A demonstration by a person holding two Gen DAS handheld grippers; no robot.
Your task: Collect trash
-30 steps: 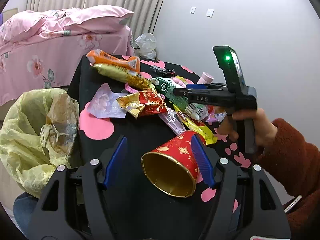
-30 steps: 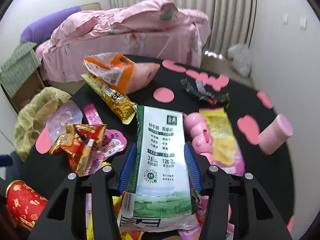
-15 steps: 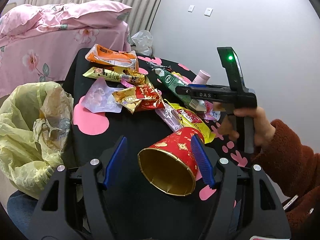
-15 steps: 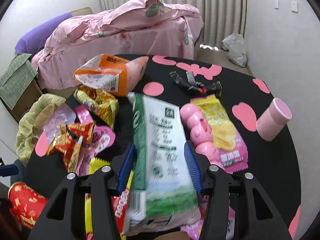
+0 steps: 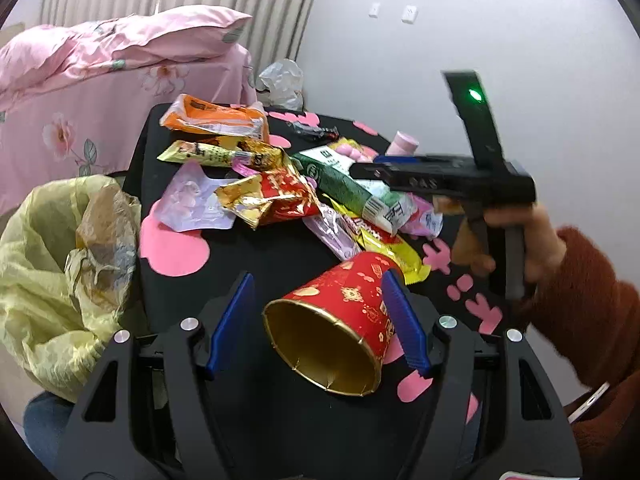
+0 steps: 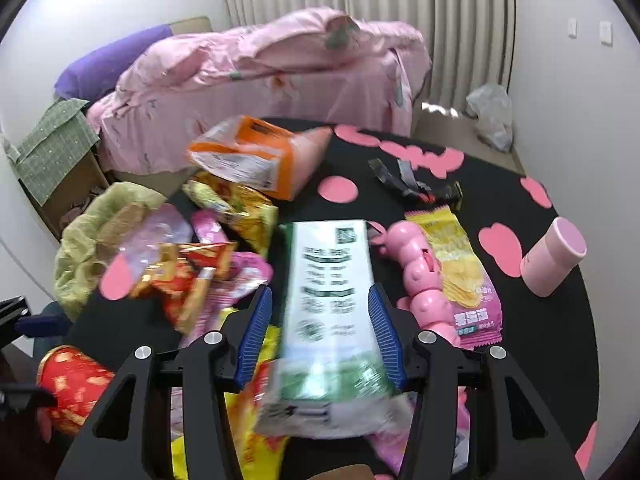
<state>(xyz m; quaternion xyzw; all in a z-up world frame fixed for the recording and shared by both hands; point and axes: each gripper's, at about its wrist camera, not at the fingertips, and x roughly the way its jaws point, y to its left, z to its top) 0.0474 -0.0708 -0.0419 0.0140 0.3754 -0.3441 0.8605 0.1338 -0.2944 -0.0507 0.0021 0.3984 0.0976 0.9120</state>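
Black table point(image 5: 256, 264) is sitting littered with wrappers, yellow trash bag point(image 5: 52, 272) hanging off its edge. Right gripper point(image 6: 320, 322) is clamping the green-white milk pouch point(image 6: 328, 312), blurred and partly cut off. Left gripper point(image 5: 316, 320) is straddling red paper cup point(image 5: 340, 320), grip unclear.

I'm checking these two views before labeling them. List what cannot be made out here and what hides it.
- Milk pouch: print smeared by motion blur in the right wrist view; whether the right tongs pinch it is unclear.
- Red paper cup: between the left tongs; only the right pad appears to touch it, so grip is uncertain.
- Yellow trash bag: contents hidden by its folds, left wrist view.
- Wrappers under the pouch: covered, right wrist view.
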